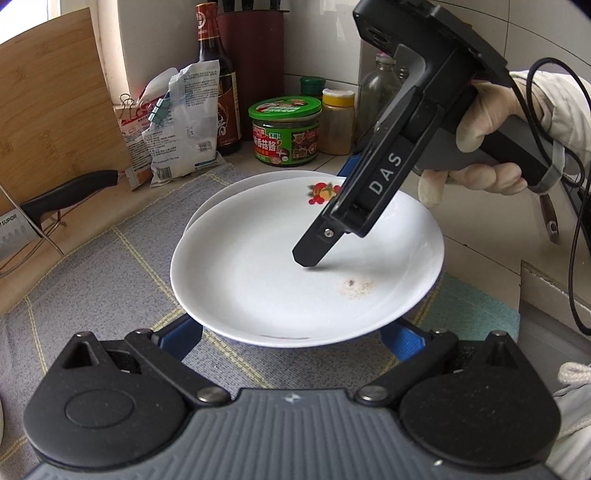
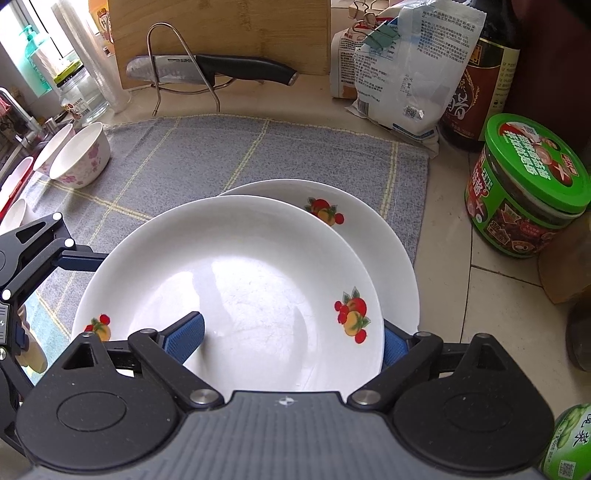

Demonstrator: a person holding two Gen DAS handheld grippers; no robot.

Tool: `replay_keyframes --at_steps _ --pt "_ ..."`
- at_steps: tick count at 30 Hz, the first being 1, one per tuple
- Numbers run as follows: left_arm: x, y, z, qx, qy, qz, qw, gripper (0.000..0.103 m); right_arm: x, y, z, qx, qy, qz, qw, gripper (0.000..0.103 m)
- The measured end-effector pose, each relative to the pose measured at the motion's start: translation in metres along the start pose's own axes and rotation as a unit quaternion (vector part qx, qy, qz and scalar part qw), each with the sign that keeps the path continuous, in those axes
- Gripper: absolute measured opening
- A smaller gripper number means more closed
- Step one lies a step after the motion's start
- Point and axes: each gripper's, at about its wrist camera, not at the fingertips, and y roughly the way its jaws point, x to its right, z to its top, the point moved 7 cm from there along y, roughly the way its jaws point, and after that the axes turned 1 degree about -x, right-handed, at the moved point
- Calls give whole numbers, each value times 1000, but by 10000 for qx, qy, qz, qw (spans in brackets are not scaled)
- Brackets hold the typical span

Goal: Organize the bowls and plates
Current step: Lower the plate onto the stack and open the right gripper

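Two white plates with fruit prints lie stacked and offset on a grey cloth. The top plate (image 1: 277,284) (image 2: 240,266) covers most of the lower plate (image 1: 218,195) (image 2: 373,240). My left gripper (image 1: 293,334) is open, its blue fingers spread wide beneath the top plate's near rim, with the tips hidden. My right gripper (image 2: 290,339) is open and straddles the top plate's rim: one finger (image 1: 310,254) rests inside the plate, the other outside its edge. Several floral bowls (image 2: 79,158) sit at the cloth's far left.
A knife (image 2: 207,70) on a wire rack leans against a wooden cutting board (image 2: 221,33). Clipped bags (image 2: 399,74), a dark sauce bottle (image 1: 218,92) and a green-lidded jar (image 2: 524,184) crowd the counter beside the plates. A gloved hand (image 1: 491,122) holds the right gripper.
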Motion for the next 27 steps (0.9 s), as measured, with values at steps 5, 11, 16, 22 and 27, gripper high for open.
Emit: replay_keyframes --at_steps 5,11,16,22,27 --pt "0 1 0 -10 58 -22 10000 102 1 -2 -1 -1 55 13 10000 98" --pt "-2 0 0 4 65 -44 10000 102 2 -7 -4 -15 156 84 9998 98" --pt "-3 -1 1 12 66 -37 10000 102 2 -10 -7 -15 221 101 9997 99" --pt "-3 -2 1 25 82 -34 10000 102 2 -13 -11 -20 266 128 9996 99" --pt "-5 -4 2 64 74 6 10000 101 2 -16 -14 3 377 232 9990 102"
